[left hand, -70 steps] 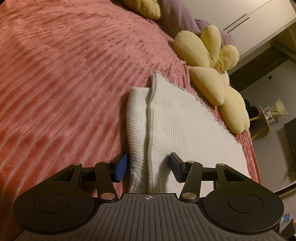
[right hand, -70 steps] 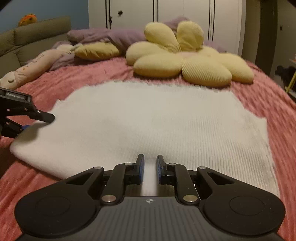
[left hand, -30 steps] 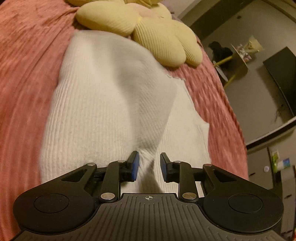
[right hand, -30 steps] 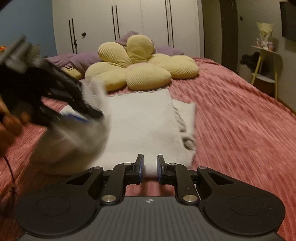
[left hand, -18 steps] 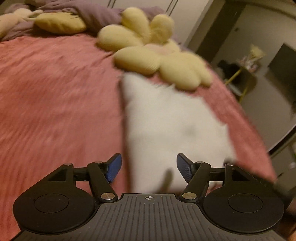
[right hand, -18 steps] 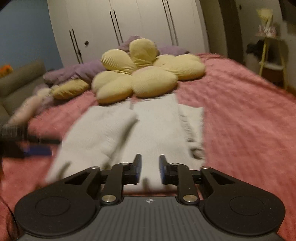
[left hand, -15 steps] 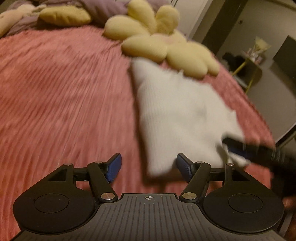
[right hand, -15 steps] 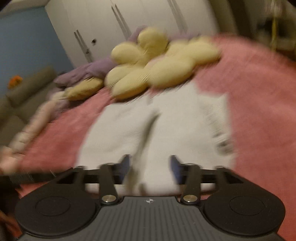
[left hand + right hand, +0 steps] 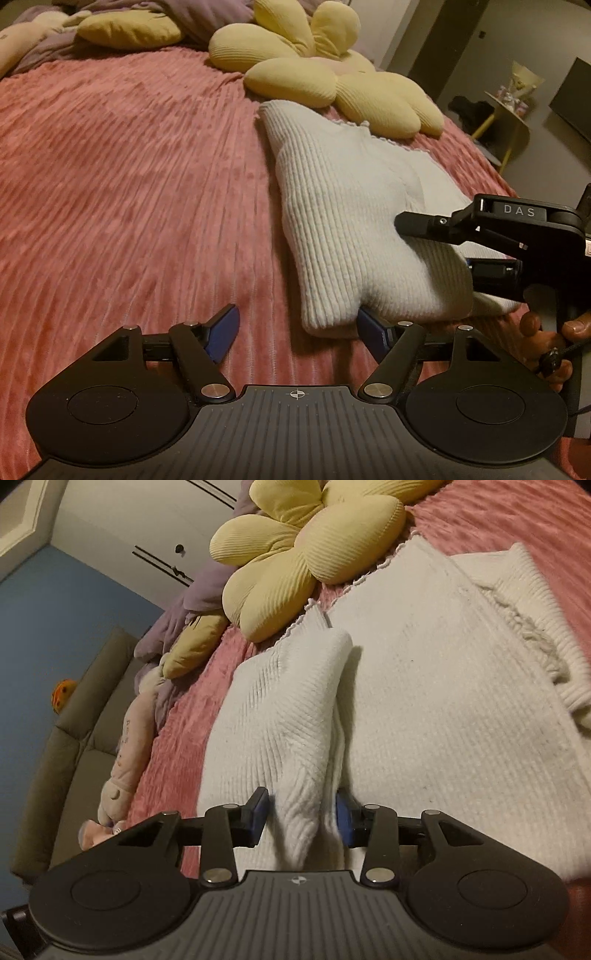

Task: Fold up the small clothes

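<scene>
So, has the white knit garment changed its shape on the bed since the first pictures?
Yes. The white knit garment lay spread wide before the yellow flower pillow; now its left side is folded inward, making it narrower.

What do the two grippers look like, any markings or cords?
Both are matt black, with a ribbed front plate, a small crosshair mark, round side discs, silver pivot screws and blue finger pads. The left gripper matches the right gripper. Seen from the left wrist view, the right one reads "DAS" in pale letters, and a thin black cord hangs by its handle.
</scene>
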A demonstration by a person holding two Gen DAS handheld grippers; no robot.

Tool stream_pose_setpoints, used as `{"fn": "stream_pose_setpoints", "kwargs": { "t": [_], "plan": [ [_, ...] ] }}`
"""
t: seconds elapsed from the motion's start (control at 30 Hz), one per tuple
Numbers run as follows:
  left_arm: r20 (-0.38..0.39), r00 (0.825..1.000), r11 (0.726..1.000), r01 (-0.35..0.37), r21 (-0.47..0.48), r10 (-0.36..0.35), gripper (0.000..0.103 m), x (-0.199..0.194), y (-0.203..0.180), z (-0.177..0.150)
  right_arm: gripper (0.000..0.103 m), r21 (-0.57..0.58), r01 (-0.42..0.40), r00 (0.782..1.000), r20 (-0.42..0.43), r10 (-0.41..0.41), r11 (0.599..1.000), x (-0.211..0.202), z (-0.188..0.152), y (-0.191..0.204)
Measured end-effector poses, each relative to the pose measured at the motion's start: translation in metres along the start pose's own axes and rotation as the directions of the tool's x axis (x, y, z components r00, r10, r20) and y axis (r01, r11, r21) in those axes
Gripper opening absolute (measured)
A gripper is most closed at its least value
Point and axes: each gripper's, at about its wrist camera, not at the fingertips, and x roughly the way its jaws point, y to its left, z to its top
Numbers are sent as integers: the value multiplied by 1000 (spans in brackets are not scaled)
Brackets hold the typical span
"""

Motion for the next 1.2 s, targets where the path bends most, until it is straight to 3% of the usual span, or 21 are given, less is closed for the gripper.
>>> {"fn": "stream_pose_setpoints", "kwargs": {
  "t": [0.07, 0.13, 0.2, 0.23, 0.33, 0.43, 0.47, 0.53, 0.6, 0.67, 0.7, 0.77, 0.8, 0.83, 0.9, 0.93, 1.03, 1.1, 1.13, 1.17, 1.2],
  "plan": [
    [-4, 1000, 1000, -10, -7, 10, 77, 0, -2, 2, 20, -51, 20, 1000, -5, -21, 998, 2, 1, 10],
    [-7, 1000, 1000, -15, -14, 15, 77, -1, -3, 4, 16, -159, 66, 998, 27, -62, 985, -3, 2, 26],
    [-9, 1000, 1000, 3, -25, -4, 79, -3, -6, 6, 15, -314, 156, 985, 123, -123, 937, -16, 0, 50],
    [-7, 1000, 1000, 17, -26, -18, 79, -4, -8, 7, 15, -394, 221, 968, 198, -153, 892, -26, -3, 62],
    [-7, 1000, 1000, 27, 0, -27, 79, -4, -17, 8, 14, -547, 477, 865, 431, -258, 688, -47, -18, 83],
    [-31, 999, 1000, 28, 7, -28, 79, 3, -27, 8, 15, -598, 625, 779, 514, -359, 502, -42, -27, 71],
    [-38, 999, 1000, 26, 7, -26, 79, 5, -29, 7, 15, -601, 641, 767, 493, -410, 477, -36, -27, 61],
    [-42, 999, 1000, 17, 17, -16, 79, 7, -34, 7, 17, -573, 591, 804, 364, -469, 568, -30, -19, 39],
    [-46, 999, 1000, 13, 26, -11, 79, 9, -36, 7, 20, -470, 522, 852, 328, -408, 712, -46, -10, 24],
    [-56, 998, 1000, 5, 25, -4, 79, 12, -36, 8, 31, -348, 406, 907, 261, -329, 845, -60, 4, 10],
    [-58, 998, 1000, 3, 20, -2, 79, 13, -36, 9, 32, -304, 364, 924, 237, -300, 880, -63, 8, 4],
    [-60, 998, 1000, 0, 13, 0, 79, 13, -37, 10, 32, -270, 329, 940, 189, -286, 905, -61, 12, -3],
    [-57, 998, 1000, -1, 12, 2, 79, 12, -39, 11, 31, -277, 328, 941, 181, -286, 903, -57, 9, -3],
    [-52, 999, 1000, -3, 14, 3, 79, 10, -41, 11, 18, -299, 334, 940, 180, -291, 894, -55, 9, -1],
    [-38, 999, 1000, -6, 24, 7, 79, 6, -43, 13, 15, -360, 364, 928, 224, -299, 859, -55, 3, 11],
    [-33, 999, 1000, -6, 27, 7, 80, 5, -44, 13, 14, -396, 420, 900, 300, -317, 816, -60, -1, 20],
    [-34, 999, 1000, -10, 23, 11, 82, 6, -42, 16, 14, -436, 609, 773, 511, -375, 662, -70, -21, 39],
    [-42, 999, 1000, -21, 15, 21, 82, 7, -40, 16, 14, -448, 689, 717, 541, -440, 570, -60, -33, 35],
    [-36, 999, 1000, -28, 11, 28, 82, 5, -38, 17, 16, -462, 697, 715, 505, -484, 549, -50, -37, 27],
    [-20, 999, 999, -37, 9, 38, 82, 2, -35, 19, 17, -482, 676, 737, 462, -494, 558, -46, -39, 20],
    [1, 999, 999, -42, 7, 42, 82, -2, -34, 22, 19, -488, 668, 743, 473, -473, 562, -51, -41, 21]
  ]
}}
